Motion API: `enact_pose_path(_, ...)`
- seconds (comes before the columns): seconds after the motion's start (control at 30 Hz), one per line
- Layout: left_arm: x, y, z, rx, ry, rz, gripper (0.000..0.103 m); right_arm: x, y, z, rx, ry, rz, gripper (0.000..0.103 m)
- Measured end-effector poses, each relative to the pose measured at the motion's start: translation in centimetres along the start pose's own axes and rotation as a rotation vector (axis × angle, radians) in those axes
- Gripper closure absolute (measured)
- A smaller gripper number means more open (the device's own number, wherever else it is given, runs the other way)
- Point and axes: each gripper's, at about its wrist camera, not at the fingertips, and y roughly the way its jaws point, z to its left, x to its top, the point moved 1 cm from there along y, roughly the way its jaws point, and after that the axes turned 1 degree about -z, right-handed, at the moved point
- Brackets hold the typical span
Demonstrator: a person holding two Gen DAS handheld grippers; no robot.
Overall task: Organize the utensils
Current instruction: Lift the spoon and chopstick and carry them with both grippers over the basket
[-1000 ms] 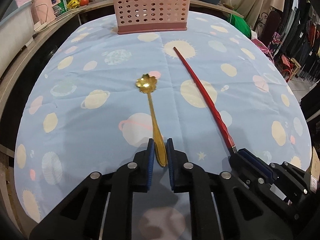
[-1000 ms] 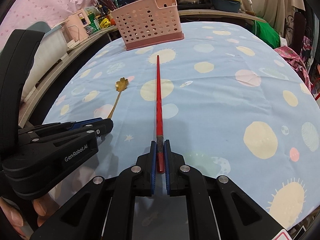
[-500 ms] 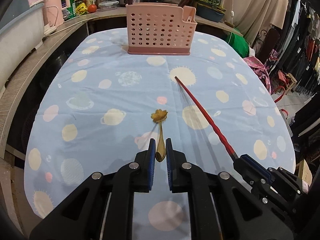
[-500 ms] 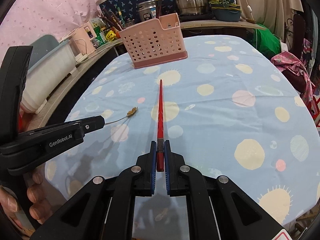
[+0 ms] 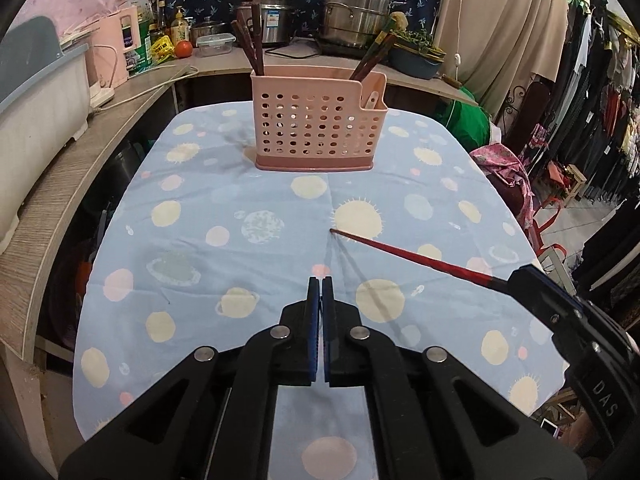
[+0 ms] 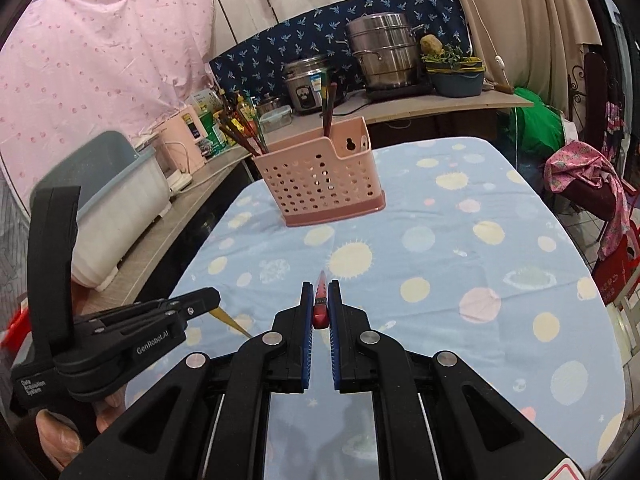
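A pink perforated utensil basket (image 5: 318, 120) stands at the far end of the table and also shows in the right wrist view (image 6: 324, 176). My left gripper (image 5: 320, 282) is shut on a gold spoon; only its handle shows, in the right wrist view (image 6: 232, 320), sticking down below the fingers. My right gripper (image 6: 320, 286) is shut on a red chopstick (image 6: 320, 300), which shows in the left wrist view (image 5: 412, 254) pointing left above the cloth. Both grippers are raised above the table, well short of the basket.
The table has a blue cloth with planets and suns (image 5: 260, 224). The basket holds dark chopsticks (image 5: 250, 40). A wooden counter (image 5: 60, 184) with a white tub (image 6: 116, 200) runs along the left. Pots (image 6: 380, 56) stand behind. Clothes hang at right.
Both grippers have lifted off the table with the spoon and the chopstick and tilted up, so the spoon now hangs below my left fingers and the chopstick points straight ahead.
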Motion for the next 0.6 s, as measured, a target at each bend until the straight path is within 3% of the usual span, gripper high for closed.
enact_pose_path(0.6,9.3,-2.2,0.4,-0.021,0.005,-0.080,0.102,11.8,0.7,1.9,0.053,-0.056,-0.181,0.096)
